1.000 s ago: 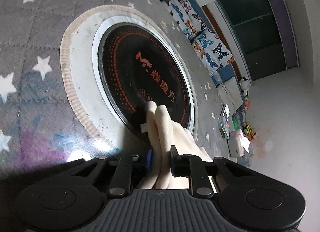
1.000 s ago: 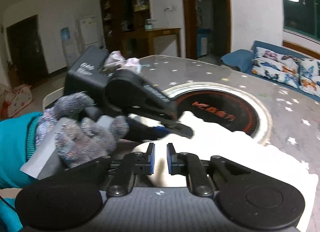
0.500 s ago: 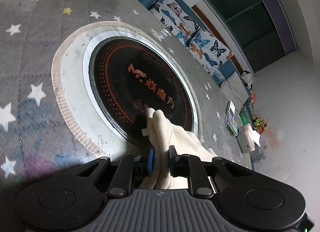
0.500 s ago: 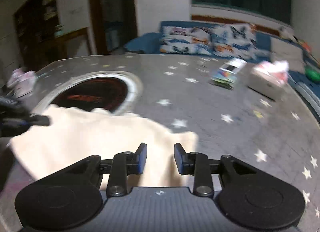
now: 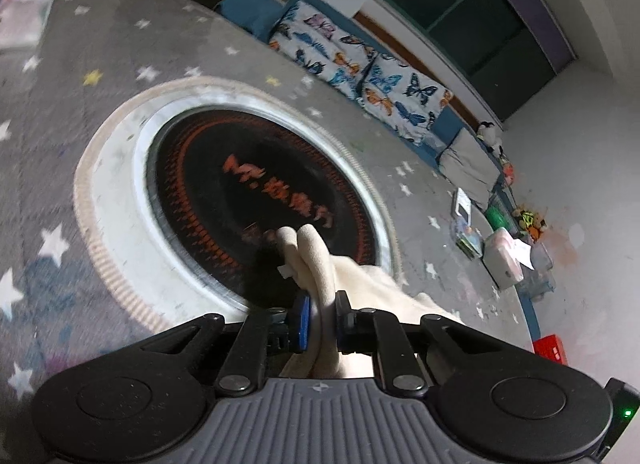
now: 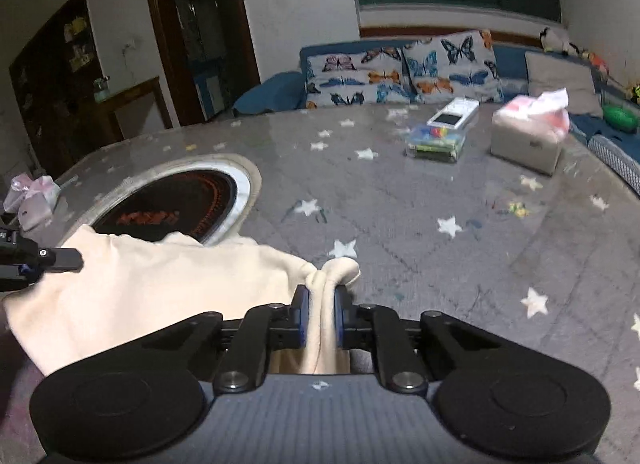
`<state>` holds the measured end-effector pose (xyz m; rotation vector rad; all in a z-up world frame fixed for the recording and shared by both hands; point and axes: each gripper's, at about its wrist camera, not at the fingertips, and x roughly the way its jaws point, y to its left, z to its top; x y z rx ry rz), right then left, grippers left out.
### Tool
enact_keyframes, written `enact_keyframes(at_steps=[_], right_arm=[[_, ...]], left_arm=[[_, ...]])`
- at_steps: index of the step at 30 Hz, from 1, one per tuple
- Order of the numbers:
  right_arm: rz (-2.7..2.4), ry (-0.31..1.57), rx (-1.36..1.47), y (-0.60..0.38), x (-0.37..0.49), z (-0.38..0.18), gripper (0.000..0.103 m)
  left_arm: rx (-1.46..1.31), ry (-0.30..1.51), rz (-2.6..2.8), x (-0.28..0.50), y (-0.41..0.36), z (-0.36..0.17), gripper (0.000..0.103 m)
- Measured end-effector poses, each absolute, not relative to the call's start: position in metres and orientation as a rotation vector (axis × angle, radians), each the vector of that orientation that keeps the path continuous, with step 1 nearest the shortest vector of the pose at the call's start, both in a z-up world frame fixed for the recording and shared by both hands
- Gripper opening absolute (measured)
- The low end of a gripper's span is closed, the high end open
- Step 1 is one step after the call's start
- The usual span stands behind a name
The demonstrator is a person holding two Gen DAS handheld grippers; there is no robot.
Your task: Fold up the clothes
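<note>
A cream garment (image 6: 152,288) lies spread on the grey star-patterned table, overlapping the round black hotplate (image 6: 172,207). My right gripper (image 6: 320,314) is shut on a bunched corner of the garment at its right end. In the left wrist view, my left gripper (image 5: 320,318) is shut on another folded edge of the cream garment (image 5: 316,260), which pokes out over the black hotplate (image 5: 248,191). The left gripper's finger tip (image 6: 60,260) shows at the left edge of the right wrist view, at the cloth's far left corner.
A tissue box (image 6: 528,135), a clear box of coloured items (image 6: 436,139) and a white phone box (image 6: 454,113) stand at the table's far right. A pink-white bag (image 6: 32,195) sits at the far left. A sofa with butterfly cushions (image 6: 404,71) lies beyond the table.
My right gripper swung right along the garment, away from the gloved hand, and closed on its corner; half a second ago it stood open. The left gripper kept its hold and drew back a little.
</note>
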<state>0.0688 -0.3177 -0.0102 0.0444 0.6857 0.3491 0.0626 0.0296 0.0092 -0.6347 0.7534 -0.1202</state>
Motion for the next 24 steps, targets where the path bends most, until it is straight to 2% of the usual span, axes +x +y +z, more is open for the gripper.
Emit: enact_keyframes(at_steps=[12,24], right_arm=[[0.22,0.556,-0.003,-0.367,0.054,0.044,0.01],[0.054,0.563,-0.033,-0.431,0.08,0.049,0.01]], left_arm=[[-0.472,0.708,-0.263,0.103,-0.044,0.043,0.012],[-0.339,0.733,-0.365,0.159,-0.132,0.043,0.012]])
